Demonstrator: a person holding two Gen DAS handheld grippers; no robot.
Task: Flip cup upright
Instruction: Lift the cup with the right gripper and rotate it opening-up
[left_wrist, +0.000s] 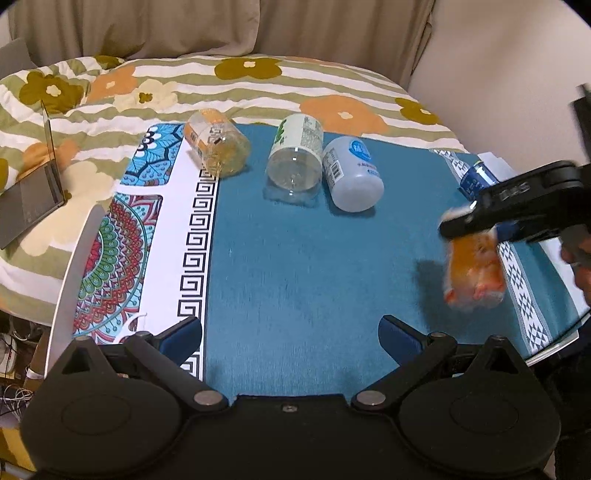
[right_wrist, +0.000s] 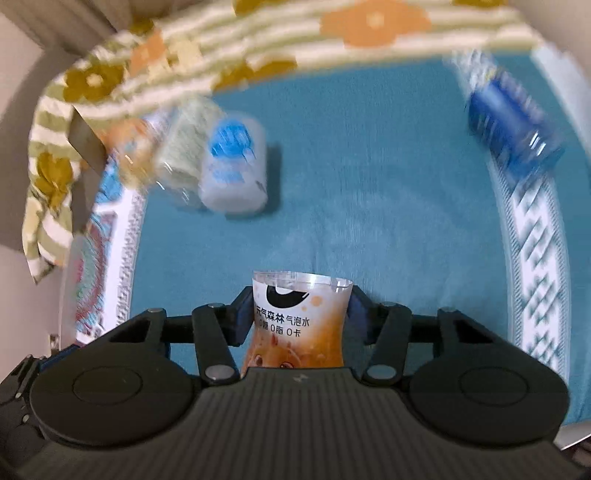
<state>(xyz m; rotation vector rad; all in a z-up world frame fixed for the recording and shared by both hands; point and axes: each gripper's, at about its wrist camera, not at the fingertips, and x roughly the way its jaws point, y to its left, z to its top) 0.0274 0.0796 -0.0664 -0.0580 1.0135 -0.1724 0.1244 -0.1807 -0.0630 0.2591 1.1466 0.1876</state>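
My right gripper (right_wrist: 301, 315) is shut on an orange-labelled clear cup (right_wrist: 299, 321), squeezing its sides. In the left wrist view that cup (left_wrist: 474, 273) hangs blurred below the right gripper (left_wrist: 476, 229), above the blue mat (left_wrist: 314, 258) at the right. Three cups lie on their sides at the far end of the mat: an amber one (left_wrist: 218, 144), a clear green-labelled one (left_wrist: 295, 158) and a white blue-labelled one (left_wrist: 351, 173). A blue-labelled cup (left_wrist: 476, 177) lies at the far right. My left gripper (left_wrist: 291, 336) is open and empty over the mat's near edge.
A flowered quilt (left_wrist: 221, 81) covers the bed behind the table. A laptop (left_wrist: 33, 192) sits on the quilt at the left. The mat's patterned border (left_wrist: 155, 240) runs down the left; the table edge (left_wrist: 70, 269) falls off beyond it.
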